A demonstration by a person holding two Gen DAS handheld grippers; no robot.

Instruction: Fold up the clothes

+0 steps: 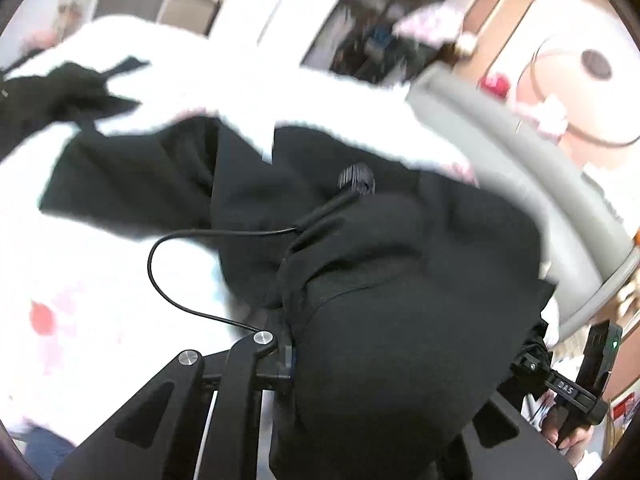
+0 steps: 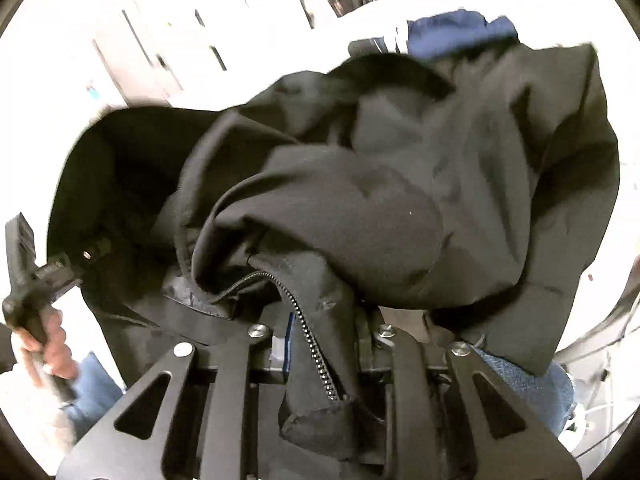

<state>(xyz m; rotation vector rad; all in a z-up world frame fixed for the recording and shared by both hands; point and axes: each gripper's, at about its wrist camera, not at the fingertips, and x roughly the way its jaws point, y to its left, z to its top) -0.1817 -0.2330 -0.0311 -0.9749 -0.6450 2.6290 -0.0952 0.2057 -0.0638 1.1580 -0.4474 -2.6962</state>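
Note:
A black zip-up jacket point(image 1: 380, 280) hangs bunched between both grippers, lifted off a white cover point(image 1: 80, 280). In the left wrist view it drapes over my left gripper point(image 1: 304, 344) and hides most of the fingers; the jaws stand close together with cloth pinched in them. In the right wrist view my right gripper point(image 2: 322, 336) is shut on the jacket's point(image 2: 400, 184) front edge, with the zipper point(image 2: 312, 344) running between the fingers. The left gripper point(image 2: 76, 268) shows at the far left, held by a hand point(image 2: 52, 344). The right gripper point(image 1: 532, 364) shows at the lower right.
Another black garment point(image 1: 60, 92) lies on the white cover at the upper left. A thin black cable point(image 1: 160, 272) loops beside the jacket. A grey curved rail point(image 1: 520, 168) borders the right side. A blue garment point(image 2: 452, 32) lies beyond the jacket. White cabinets point(image 2: 140, 40) stand behind.

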